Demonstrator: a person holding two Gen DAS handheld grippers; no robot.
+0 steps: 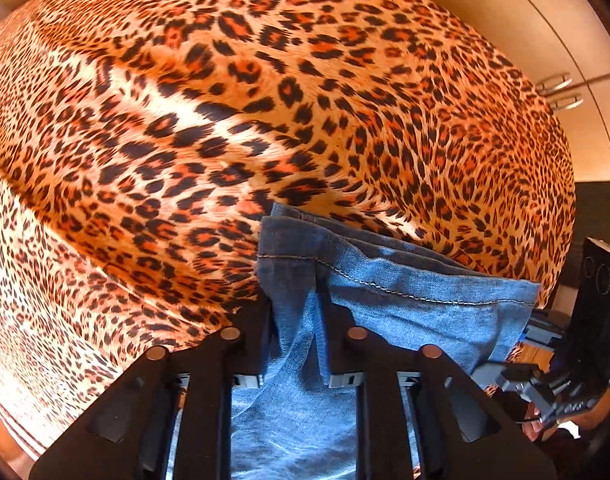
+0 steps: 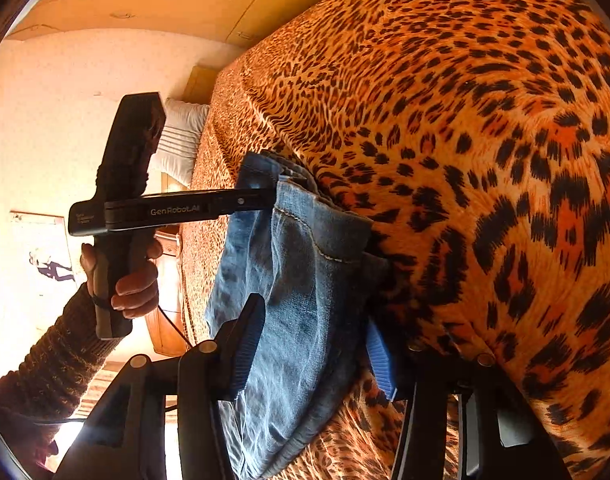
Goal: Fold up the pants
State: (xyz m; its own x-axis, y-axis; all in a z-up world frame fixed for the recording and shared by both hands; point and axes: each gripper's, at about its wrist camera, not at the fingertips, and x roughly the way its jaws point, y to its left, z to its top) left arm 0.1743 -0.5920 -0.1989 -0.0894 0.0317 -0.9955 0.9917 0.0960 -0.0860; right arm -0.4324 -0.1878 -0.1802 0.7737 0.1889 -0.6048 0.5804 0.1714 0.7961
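The blue denim pants (image 1: 369, 292) hang over a bed with a leopard-print cover (image 1: 233, 112). My left gripper (image 1: 295, 308) is shut on the hemmed edge of the pants, with denim bunched between its fingers. My right gripper (image 2: 313, 344) has its blue-padded fingers (image 2: 245, 344) on either side of the denim (image 2: 301, 280), closed on the cloth. In the right wrist view the left gripper (image 2: 261, 198) grips the upper corner of the pants, held by a hand in a brown sleeve.
The bed cover (image 2: 485, 128) fills most of both views. A white pillow (image 2: 183, 136) lies at the bed's far end. Wooden wardrobe doors with metal handles (image 1: 559, 90) stand beyond the bed. A pale wall (image 2: 57, 120) is at the left.
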